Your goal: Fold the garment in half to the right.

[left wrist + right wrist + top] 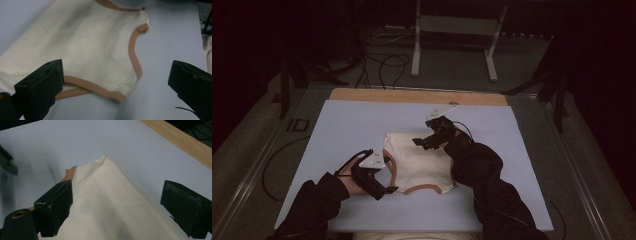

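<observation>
Cream garment (419, 160) with tan trim, flat near surface's front edge, long axis front-to-back, between 2 spread, empty tongs: left gripper (382, 187) at front-left hem corner, nearer; right gripper (424, 142) over back edge.

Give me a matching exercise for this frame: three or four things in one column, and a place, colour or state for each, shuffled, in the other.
Things:
1. garment
2. left gripper
3. right gripper
4. table cover

Descriptions:
A. pale blue, flat
B. cream with tan trim
C. open, at the garment's near left corner
D. open, over the garment's far part

Pairs: 1-B, 2-C, 3-D, 4-A
</observation>
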Tool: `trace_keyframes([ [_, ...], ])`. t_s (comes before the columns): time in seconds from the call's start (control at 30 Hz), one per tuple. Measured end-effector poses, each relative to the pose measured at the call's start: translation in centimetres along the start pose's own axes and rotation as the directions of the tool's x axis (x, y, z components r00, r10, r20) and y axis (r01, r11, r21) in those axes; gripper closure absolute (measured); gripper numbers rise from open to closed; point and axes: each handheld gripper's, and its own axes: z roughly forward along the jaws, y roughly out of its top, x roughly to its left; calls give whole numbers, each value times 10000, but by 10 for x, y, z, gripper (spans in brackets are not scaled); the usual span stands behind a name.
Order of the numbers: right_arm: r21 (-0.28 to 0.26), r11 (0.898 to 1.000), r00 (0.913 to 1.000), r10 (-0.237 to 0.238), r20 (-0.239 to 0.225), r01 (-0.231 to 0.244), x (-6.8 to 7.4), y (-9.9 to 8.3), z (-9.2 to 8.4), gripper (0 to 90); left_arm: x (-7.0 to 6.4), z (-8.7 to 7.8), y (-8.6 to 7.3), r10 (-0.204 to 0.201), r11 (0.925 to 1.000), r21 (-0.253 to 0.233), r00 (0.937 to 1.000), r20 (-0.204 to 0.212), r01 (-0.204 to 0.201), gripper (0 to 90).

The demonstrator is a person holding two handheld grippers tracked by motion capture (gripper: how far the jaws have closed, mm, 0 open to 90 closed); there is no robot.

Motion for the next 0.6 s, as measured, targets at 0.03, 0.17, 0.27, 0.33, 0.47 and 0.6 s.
trace_keyframes([
  [0.03,24,10000,10000,-23,-50,23,1,0,1,105,-1,3,-1,22,9999,111,10000,50,-23,9],
  [0.17,30,9999,9998,-114,-192,114,3,1,6,105,3,15,-7,182,9990,412,9998,109,-187,28],
  [0.27,78,9999,9995,-133,-272,135,5,0,8,106,6,22,-12,185,9977,644,9997,133,-193,56],
  [0.33,155,9998,9995,-125,-280,130,5,0,8,106,5,27,-15,344,9956,874,9994,71,-349,72],
  [0.47,202,9997,9993,-124,-350,131,4,-1,10,106,4,35,-17,539,9926,1084,9985,38,-540,117],
  [0.6,259,9996,9993,-132,-347,141,5,-1,10,106,5,40,-20,686,9900,1243,9976,-106,-667,149],
])
